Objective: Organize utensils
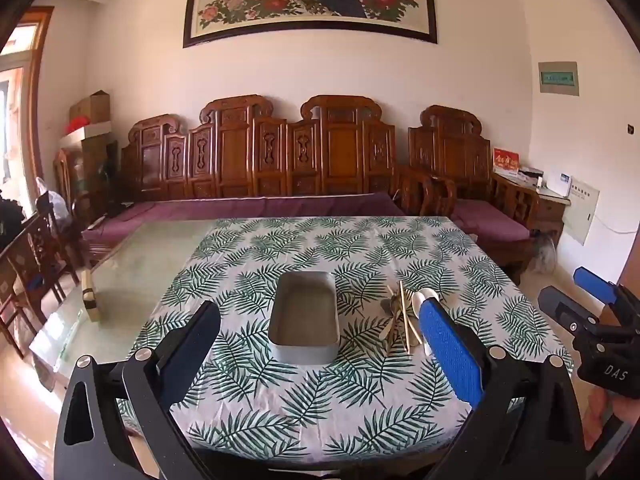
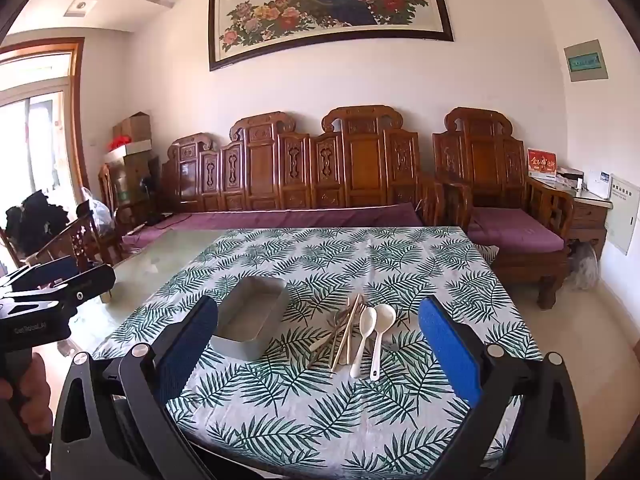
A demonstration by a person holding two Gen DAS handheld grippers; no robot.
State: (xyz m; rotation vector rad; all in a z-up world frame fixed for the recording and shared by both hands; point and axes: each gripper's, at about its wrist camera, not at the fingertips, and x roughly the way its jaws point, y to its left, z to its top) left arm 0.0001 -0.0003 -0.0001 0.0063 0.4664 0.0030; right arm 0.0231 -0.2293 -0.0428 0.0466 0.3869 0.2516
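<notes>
An empty grey metal tin point(image 1: 304, 356) stands lengthwise on the leaf-print tablecloth point(image 1: 304, 400), straight ahead of my left gripper point(image 1: 320, 307), which hovers open above the near table edge. Right of the tin lies a pile of utensils point(image 1: 400, 316). In the right wrist view the pile shows two white spoons point(image 2: 370, 322), wooden chopsticks point(image 2: 346, 332) and metal pieces beneath, with the tin point(image 2: 240, 346) to its left. My right gripper point(image 2: 320, 308) is open and short of the pile, holding nothing. Each gripper shows at the other view's edge: the right gripper point(image 1: 568, 286), the left gripper point(image 2: 86, 272).
The cloth covers the right part of a glass-topped table point(image 1: 140, 264); a small box point(image 1: 89, 296) sits on the bare glass at left. A carved wooden sofa point(image 1: 260, 204) runs behind the table, and wooden chairs point(image 1: 36, 264) stand at the left.
</notes>
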